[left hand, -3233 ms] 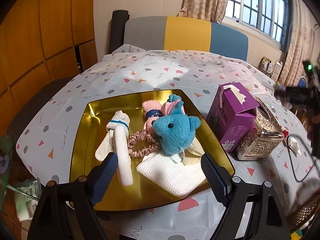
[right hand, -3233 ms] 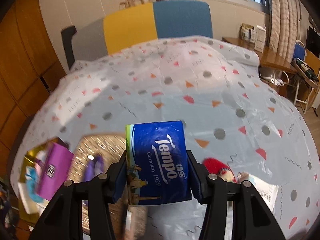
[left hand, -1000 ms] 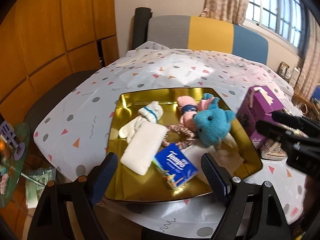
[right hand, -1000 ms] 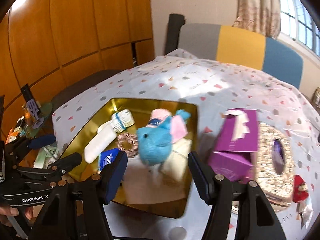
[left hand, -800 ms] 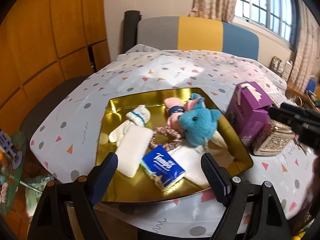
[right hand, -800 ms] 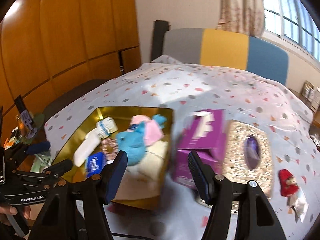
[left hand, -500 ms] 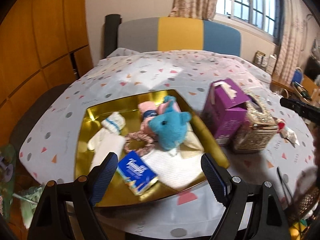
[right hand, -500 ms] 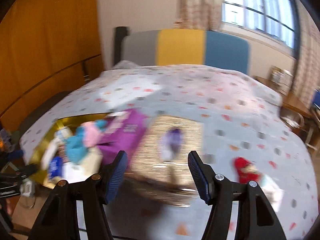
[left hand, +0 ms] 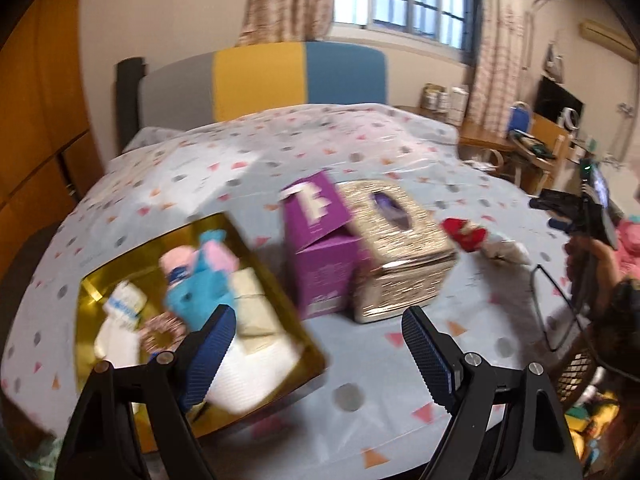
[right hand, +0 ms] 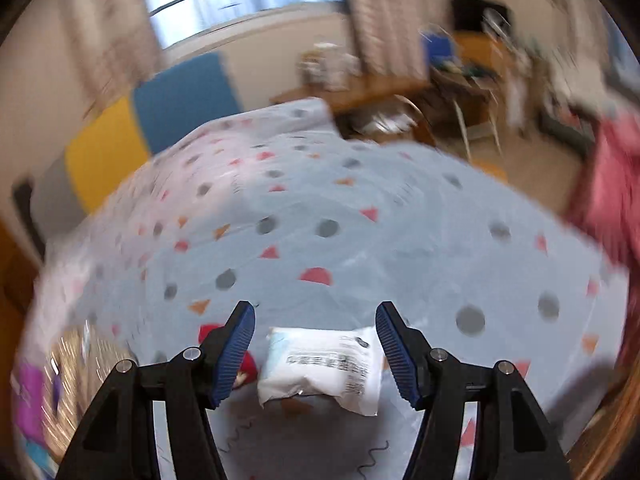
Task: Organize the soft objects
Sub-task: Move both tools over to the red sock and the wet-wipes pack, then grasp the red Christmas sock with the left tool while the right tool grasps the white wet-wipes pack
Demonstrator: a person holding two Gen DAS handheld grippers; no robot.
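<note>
White plastic is what sits nearest the right hand-held gripper (right hand: pixel 316 344): a flat sealed packet (right hand: pixel 320 364) with printed lines, lying on the dotted cover of the counter (right hand: pixel 360 240). The jaws stand apart with nothing held, one blue pad on each side of the packet and neither pressing it. That straddling position suggests the packet is the next soft thing to be picked up. Just left of the packet, partly behind the left pad, lies a small red toy (right hand: pixel 244 364). Farther left of the packet, at the blurred edge of the right wrist view, are a glittery tissue box and a purple carton.

From the left wrist view, the left hand-held gripper (left hand: pixel 316 344) is also wide apart and empty, hanging over bare cover, probably just waiting its turn. Left of the packet's spot and past the red toy (left hand: pixel 464 234) stand the glittery tissue box (left hand: pixel 400 248) and the purple carton (left hand: pixel 316 240), touching side by side. Farther left again is the gold tray (left hand: pixel 92 284), which looks like the collecting place: it already holds a blue plush (left hand: pixel 200 292), a pink piece behind it, a rolled white sock with a blue band (left hand: pixel 124 304), a scrunchie (left hand: pixel 164 330) and folded white cloths (left hand: pixel 256 360), all bunched together.

Far to the right in that view, a hand (left hand: pixel 588 256) carries the other gripper. Since the packet lies well apart from the tray, with the two boxes between, it would have to be lifted over or around them.
</note>
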